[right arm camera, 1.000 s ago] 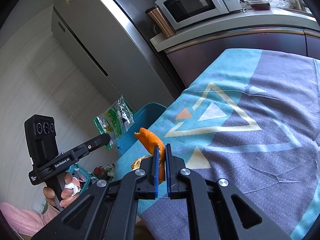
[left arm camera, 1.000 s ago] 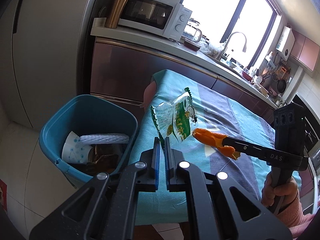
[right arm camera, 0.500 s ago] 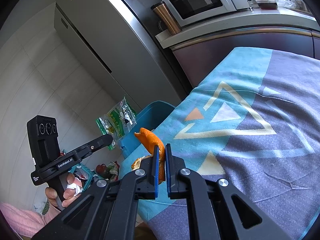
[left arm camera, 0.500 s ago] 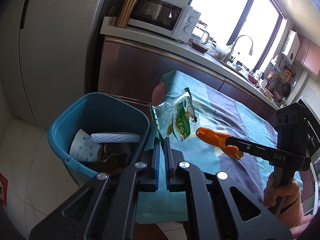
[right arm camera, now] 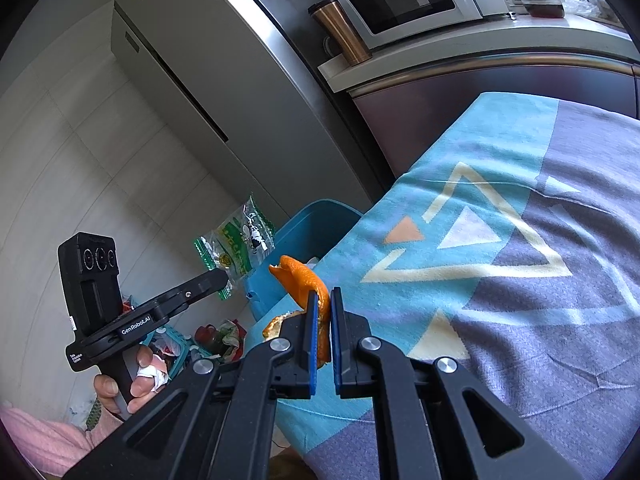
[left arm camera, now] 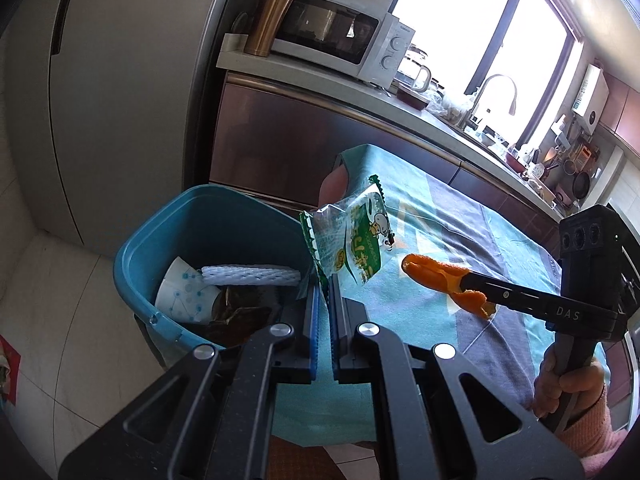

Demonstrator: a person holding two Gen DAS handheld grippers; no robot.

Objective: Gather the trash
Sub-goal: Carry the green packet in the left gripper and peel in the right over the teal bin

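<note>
Both grippers raised beside the bin, each pinching trash.
Left gripper (left arm camera: 324,284) clamps wrapper (left arm camera: 352,240); bin (left arm camera: 200,224) at 9 o'clock. Right gripper (right arm camera: 324,300) clamps peel (right arm camera: 304,280).

A crinkled green-and-clear snack wrapper (left arm camera: 352,242) with a cartoon figure stands up from the tips of the left gripper (left arm camera: 324,288), pinched by its lower edge. An orange peel (right arm camera: 306,284), curled and bright, is clamped between the right gripper's (right arm camera: 325,304) fingers. Just below and left of the wrapper sits the teal trash bin (left arm camera: 172,224), holding a paper cup (left arm camera: 182,296), white foam netting (left arm camera: 250,276) and brown scraps.
</note>
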